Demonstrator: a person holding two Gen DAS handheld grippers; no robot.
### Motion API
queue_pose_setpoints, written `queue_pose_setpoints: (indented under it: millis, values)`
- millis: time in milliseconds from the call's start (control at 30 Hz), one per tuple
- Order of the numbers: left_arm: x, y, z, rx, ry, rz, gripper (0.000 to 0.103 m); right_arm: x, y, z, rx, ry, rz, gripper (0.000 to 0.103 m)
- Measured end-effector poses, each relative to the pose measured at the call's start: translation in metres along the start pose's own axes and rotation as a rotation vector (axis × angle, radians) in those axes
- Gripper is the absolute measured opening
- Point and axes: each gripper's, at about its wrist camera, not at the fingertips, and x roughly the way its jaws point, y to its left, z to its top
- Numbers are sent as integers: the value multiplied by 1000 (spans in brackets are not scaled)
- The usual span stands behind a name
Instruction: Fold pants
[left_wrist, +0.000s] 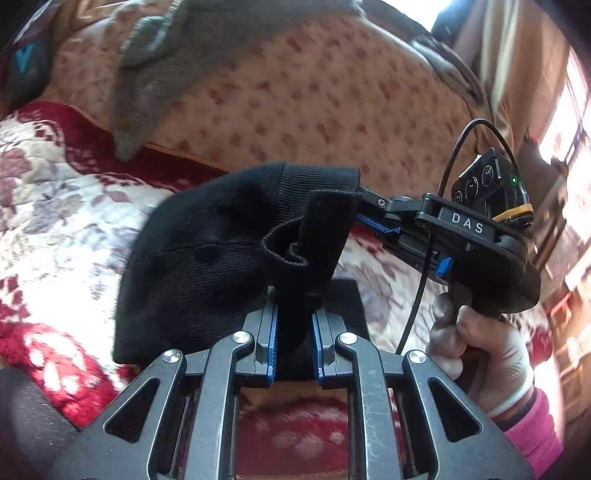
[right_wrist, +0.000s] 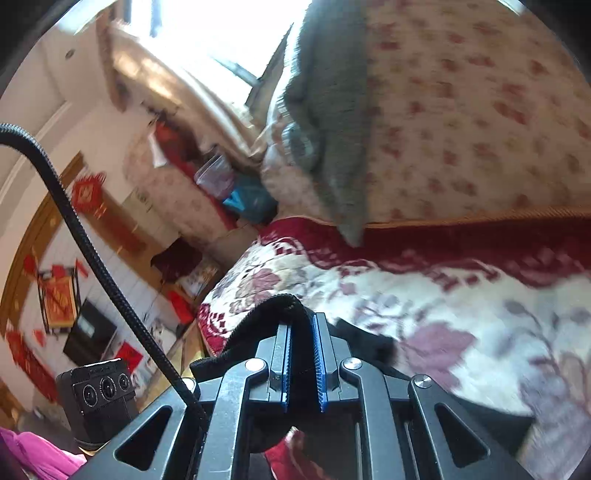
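Left wrist view shows the black pants (left_wrist: 207, 258) lifted above the flowered blanket (left_wrist: 55, 206), bunched and hanging. The left gripper (left_wrist: 293, 332) is clamped on a fold of the dark cloth near the drawstring (left_wrist: 284, 247), its blue pads pressed against the fabric on both sides. The right gripper (left_wrist: 364, 206), beside the ribbed waistband (left_wrist: 317, 177), is pinched on the band's edge, with the person's gloved hand (left_wrist: 476, 339) on its handle.

Right wrist view confirms this: the right gripper (right_wrist: 303, 354) has its pads nearly together with a thin band of the pants (right_wrist: 266, 314) caught between them.

Judging from this, the folding looks partly under way; the pants are gathered and held up rather than laid flat, so no finished fold is visible. What likely remains is to bring the held ends down on the blanket, square them and smooth the bundle.

Behind the blanket stands a sofa back (left_wrist: 295, 92) with a small red pattern, and a grey cloth (left_wrist: 155, 74) drapes over it, its tip reaching down toward the blanket. That cloth hangs well apart from the pants and should not interfere. The blanket below the pants appears free of other things.
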Motion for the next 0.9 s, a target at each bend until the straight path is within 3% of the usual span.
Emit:
queue_pose_setpoints:
  millis: [233, 467, 533, 600, 667, 700, 900]
  values:
    - [47, -48, -19, 121, 67, 23, 14, -44, -56, -23, 121, -44, -79, 10]
    - [85, -58, -36, 170, 144, 53, 14, -57, -110, -48, 255, -25, -205, 11]
    - [81, -54, -34, 175, 147, 39, 17, -59, -119, -54, 311, -15, -227, 16]
    - [70, -45, -28, 169, 166, 2, 22, -65, -121, -55, 335, -28, -234, 31]
    - [58, -35, -24, 154, 174, -31, 35, -72, -117, -55, 349, -51, -240, 40]
    - [50, -29, -20, 141, 168, -50, 40, -79, -114, -56, 356, -68, -238, 42]
    - [21, -20, 0, 148, 95, -98, 40, -102, -87, -58, 359, -115, -204, 45]
